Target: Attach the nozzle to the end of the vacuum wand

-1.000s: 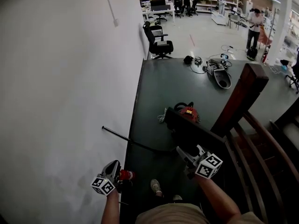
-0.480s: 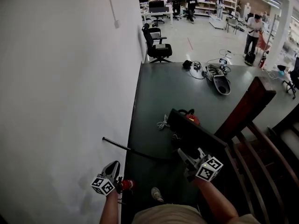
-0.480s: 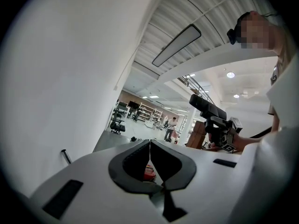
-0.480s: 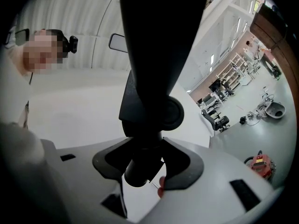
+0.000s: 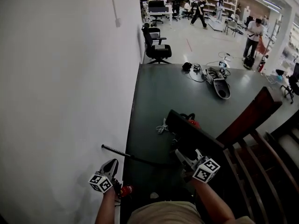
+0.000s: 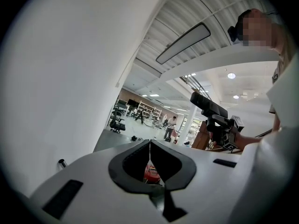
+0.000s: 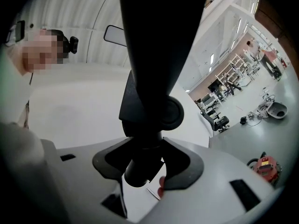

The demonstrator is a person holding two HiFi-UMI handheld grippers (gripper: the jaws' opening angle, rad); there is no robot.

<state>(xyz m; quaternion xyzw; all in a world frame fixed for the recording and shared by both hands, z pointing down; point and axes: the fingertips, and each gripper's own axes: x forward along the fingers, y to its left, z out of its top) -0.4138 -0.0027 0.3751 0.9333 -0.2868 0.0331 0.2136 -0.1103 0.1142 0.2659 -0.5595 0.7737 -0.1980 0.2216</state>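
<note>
**Black nozzle in the right grip, wand on the floor**

Black and broad, the plastic vacuum nozzle (image 5: 194, 133) is held by its round neck in the right hand-held gripper (image 7: 142, 157). Both jaws are closed against that neck, and the wide body rises past them. The left hand-held gripper (image 6: 150, 149) has its jaws drawn together with nothing between them. A small red thing (image 6: 152, 173) shows low behind the jaws, and what it is cannot be told.

The thin black vacuum wand (image 5: 126, 155) lies on the dark green floor (image 5: 154, 92). Its left end is close to the white wall (image 5: 60, 78), and its right end runs towards the spot below the nozzle. Just beyond the nozzle a red vacuum body (image 5: 190, 121) sits on the floor. Farther off lies a grey, open-mouthed appliance (image 5: 219, 82) with cables beside it.
</note>
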